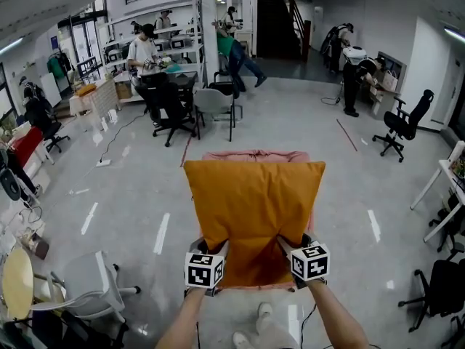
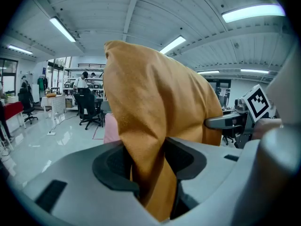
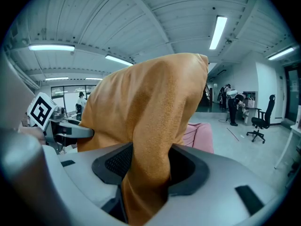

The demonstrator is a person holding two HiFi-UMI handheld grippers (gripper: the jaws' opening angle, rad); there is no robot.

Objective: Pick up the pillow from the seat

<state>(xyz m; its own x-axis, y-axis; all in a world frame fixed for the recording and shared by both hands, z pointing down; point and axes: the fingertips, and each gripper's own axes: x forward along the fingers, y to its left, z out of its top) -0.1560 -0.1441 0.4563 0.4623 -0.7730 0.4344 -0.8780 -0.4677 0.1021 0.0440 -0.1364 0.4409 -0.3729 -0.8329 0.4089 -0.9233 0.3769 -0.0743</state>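
Gripping the pillow [image 1: 253,209] by its near edge, with left gripper [image 1: 220,249] and right gripper [image 1: 288,243] each clenched on bunched fabric toward one corner. Spread wide from side to side ahead of both hands and over the pink seat [image 1: 254,154], equally near each. Open floor [image 1: 349,187] all round, with chairs well apart, so seemingly plenty of room to lift clear.

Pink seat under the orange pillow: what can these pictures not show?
- Pink seat: head view, the orange pillow covers all but its edges.
- Pillow's gripped corners: both gripper views, buried between the jaws of left gripper and right gripper.
- Background people: head view, too small for detail.
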